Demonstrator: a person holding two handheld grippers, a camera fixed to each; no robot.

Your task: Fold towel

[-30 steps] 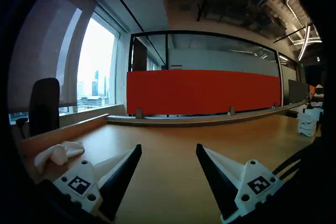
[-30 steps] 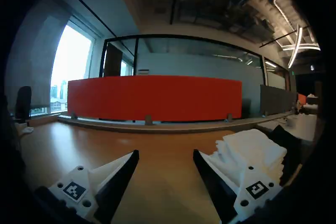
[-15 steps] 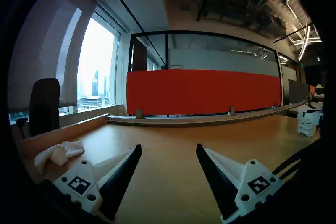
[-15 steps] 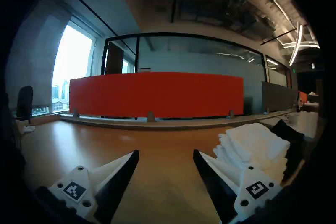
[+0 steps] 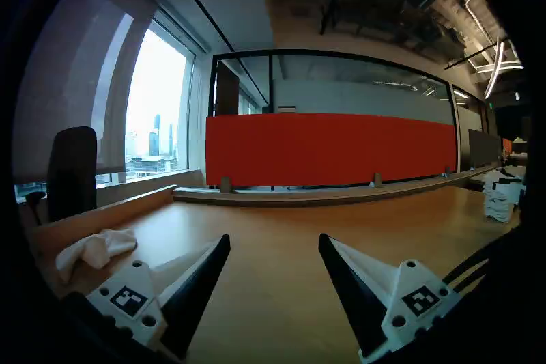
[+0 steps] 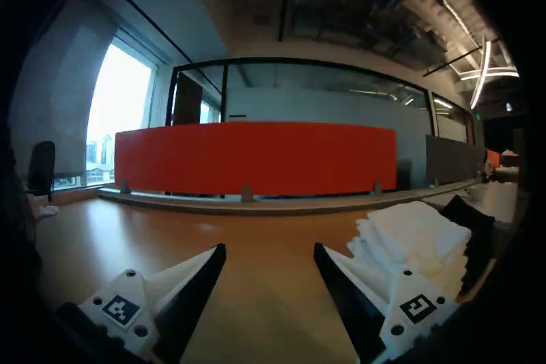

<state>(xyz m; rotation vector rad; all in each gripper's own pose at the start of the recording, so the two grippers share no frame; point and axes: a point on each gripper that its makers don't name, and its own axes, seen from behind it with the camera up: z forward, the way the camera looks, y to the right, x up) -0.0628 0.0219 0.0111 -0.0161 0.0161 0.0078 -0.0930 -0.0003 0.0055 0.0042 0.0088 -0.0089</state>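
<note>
Left gripper view: the left tongs (image 5: 273, 235) are seen wide open at the bottom of the frame, with nothing held between the fingers; the fingers are white plastic wedges with black inner faces, each marked with a square black-and-white tag; a crumpled towel (image 5: 95, 248), white and soft-looking, is laid on the table (image 5: 286, 214) at the lower left; the table is of smooth orange-brown wood with a slight sheen; a stack of folded towels (image 5: 500, 199) is seen at the far right edge; a flat red panel (image 5: 327, 149) is stood along the table's far edge in mid-frame; a dark chair (image 5: 72, 173) is placed at the left, under a bright window (image 5: 155, 118). In the right gripper view the right tongs (image 6: 269, 246) are likewise spread wide and empty; the stack of folded towels is seen at the lower right, just behind the right-hand finger; a black angular thing (image 6: 471, 224) is set against the stack, and whether it is a container cannot be told.
</note>
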